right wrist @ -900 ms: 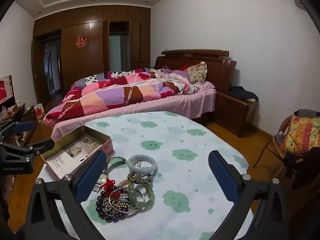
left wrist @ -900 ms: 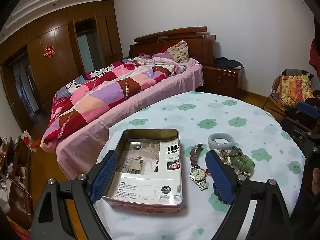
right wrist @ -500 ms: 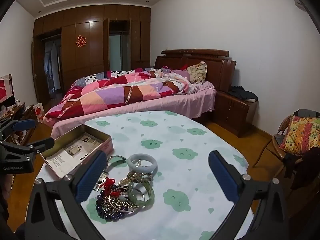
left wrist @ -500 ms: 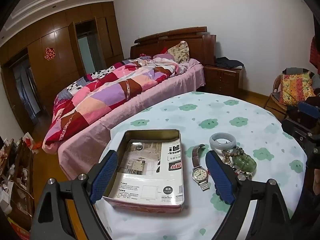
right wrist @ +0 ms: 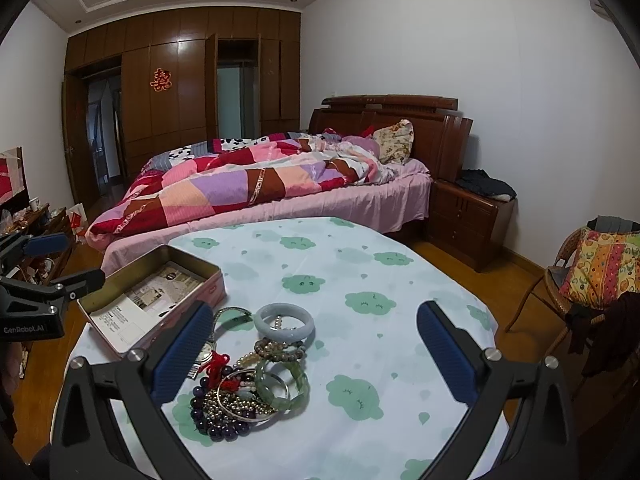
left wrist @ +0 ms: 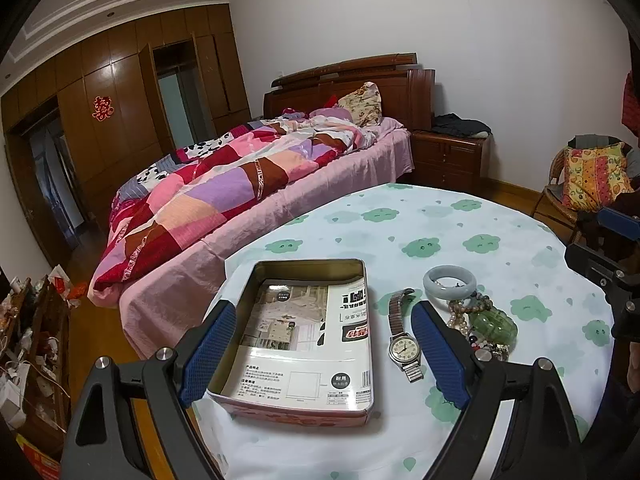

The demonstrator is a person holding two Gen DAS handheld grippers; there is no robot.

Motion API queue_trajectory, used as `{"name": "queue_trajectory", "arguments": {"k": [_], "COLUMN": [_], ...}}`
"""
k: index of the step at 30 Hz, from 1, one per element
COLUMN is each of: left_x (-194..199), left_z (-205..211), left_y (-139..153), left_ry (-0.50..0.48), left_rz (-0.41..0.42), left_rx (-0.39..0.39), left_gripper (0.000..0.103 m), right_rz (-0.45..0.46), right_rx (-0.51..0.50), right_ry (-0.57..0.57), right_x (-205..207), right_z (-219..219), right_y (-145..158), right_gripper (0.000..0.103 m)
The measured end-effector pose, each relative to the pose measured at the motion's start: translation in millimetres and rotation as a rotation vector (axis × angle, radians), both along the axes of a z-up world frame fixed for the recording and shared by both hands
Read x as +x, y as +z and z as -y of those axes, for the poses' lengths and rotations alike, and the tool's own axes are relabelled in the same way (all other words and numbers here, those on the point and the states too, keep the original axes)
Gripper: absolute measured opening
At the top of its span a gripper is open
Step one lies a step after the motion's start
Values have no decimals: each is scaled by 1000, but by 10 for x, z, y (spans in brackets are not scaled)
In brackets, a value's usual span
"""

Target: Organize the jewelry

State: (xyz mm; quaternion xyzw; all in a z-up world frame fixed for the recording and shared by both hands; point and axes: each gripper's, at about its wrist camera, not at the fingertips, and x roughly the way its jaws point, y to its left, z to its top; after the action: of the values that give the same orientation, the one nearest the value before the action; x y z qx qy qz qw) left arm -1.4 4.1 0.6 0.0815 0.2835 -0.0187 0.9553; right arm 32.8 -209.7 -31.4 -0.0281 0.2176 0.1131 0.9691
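While both pairs of fingers stand fully spread and hold nothing, the sorting looks not yet begun. Left gripper (left wrist: 322, 354) hovers over the near end of the one open tin (left wrist: 304, 406); right gripper (right wrist: 310, 354) hovers over the jewelry heap (right wrist: 244, 384) just right of the tin on the table (right wrist: 360, 264). One watch (left wrist: 404, 346) and one pale bangle (right wrist: 284, 320) show; I count about two green bangles, the beads uncountable. Next, I judge, fingers must close on a single piece.
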Motion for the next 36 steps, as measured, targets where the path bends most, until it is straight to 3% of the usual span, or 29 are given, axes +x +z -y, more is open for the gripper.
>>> {"name": "queue_trajectory", "arguments": {"k": [36], "left_x": [21], "left_z": [-8], "left_y": [-33], "left_ry": [3], "left_rz": [-4], "left_rx": [5], "left_gripper": [89], "right_rz": [-8], "right_rx": [0], "right_ry": [3], "right_x": [14], "right_z": [-6], "right_y": [-22], "right_gripper": [103]}}
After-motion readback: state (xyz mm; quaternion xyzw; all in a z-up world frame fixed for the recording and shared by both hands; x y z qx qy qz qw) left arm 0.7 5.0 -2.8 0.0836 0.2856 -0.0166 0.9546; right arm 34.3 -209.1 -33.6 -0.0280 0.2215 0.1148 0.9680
